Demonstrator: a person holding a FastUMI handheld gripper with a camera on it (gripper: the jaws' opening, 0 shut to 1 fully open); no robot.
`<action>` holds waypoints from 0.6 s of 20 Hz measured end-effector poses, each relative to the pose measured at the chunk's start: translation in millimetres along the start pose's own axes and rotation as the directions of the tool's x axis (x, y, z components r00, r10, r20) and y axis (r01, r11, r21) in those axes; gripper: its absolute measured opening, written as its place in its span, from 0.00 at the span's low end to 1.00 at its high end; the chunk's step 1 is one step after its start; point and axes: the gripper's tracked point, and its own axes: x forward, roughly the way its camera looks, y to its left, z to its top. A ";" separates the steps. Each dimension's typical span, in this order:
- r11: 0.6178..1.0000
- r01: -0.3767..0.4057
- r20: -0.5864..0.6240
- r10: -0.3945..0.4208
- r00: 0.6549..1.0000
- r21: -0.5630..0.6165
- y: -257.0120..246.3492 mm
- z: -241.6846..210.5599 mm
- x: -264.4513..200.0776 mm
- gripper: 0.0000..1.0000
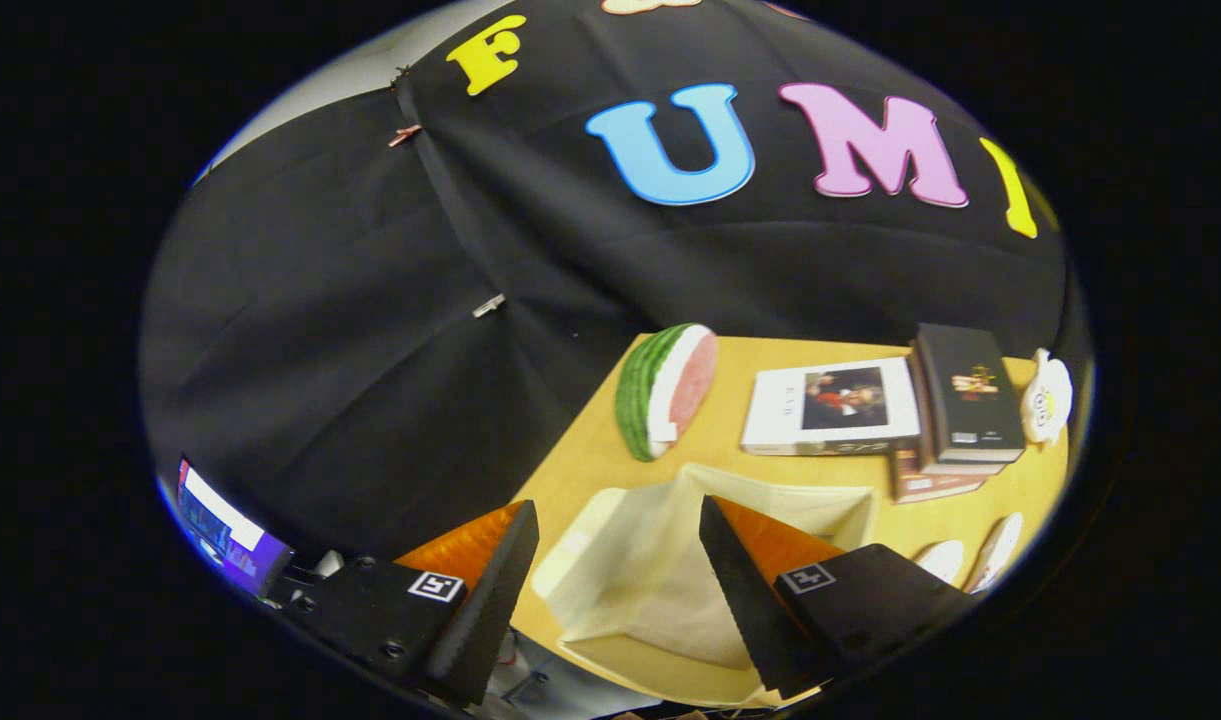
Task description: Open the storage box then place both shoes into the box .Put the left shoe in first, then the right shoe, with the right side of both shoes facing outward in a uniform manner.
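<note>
While its fingers stand apart, the tool (618, 575) hangs tilted above the storage box (670, 560).

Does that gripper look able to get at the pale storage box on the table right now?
Probably yes. The gripper has its jaws spread open, and the storage box sits between and just ahead of them on the table. Nothing lies between; the watermelon slice and books sit beyond it.

My gripper (618, 560) hangs with its fingers spread apart over the pale storage box (630, 585) at lower centre. Beyond sit a watermelon slice (665, 390) and stacked books (960, 400) on the table (580, 465).
</note>
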 end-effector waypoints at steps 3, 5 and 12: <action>0.991 0.134 0.041 -0.133 0.990 -0.023 -70.6 -3.5 -30.7 0.98; 0.976 0.215 0.050 -0.213 0.976 -0.045 -104.0 -11.7 -54.7 0.98; 0.898 0.440 -0.057 -0.441 0.896 -0.024 -231.9 -89.9 -120.0 0.98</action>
